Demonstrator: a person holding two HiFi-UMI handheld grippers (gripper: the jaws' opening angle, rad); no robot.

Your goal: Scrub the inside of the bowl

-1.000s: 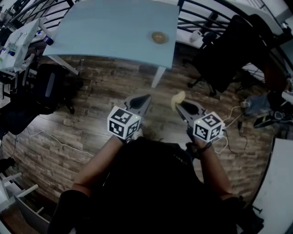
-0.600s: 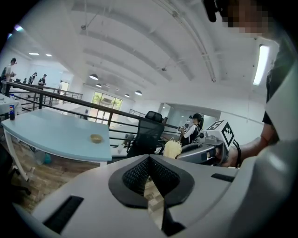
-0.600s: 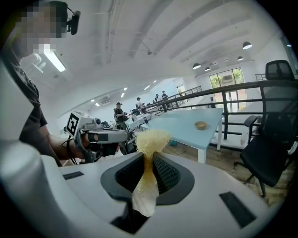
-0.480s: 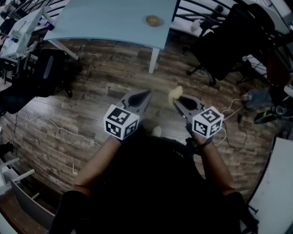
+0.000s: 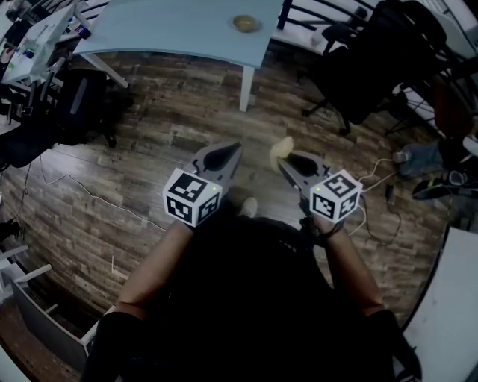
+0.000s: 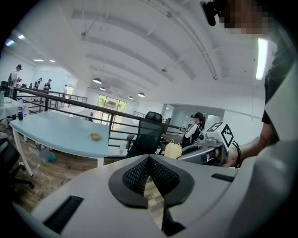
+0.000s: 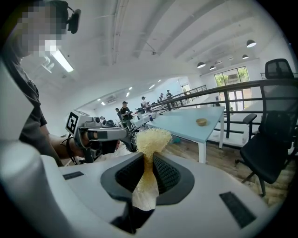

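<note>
Left claw [image 5: 231, 151] closed, nothing in it. Right claw [image 5: 285, 164] clamped on yellow fibrous scrubber [image 5: 281, 148]. Both over wood floor [image 5: 149, 127], well apart from bowl [image 5: 245, 24] on desk [image 5: 164, 30].

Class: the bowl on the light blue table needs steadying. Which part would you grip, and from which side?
Probably its rim, from above, with the left tongs, which are shut and empty: one jaw inside the wall, one outside. The bowl stands upright, mouth up, near the edge of the table, so the rim is exposed. The right tongs hold the scrubber.
</note>
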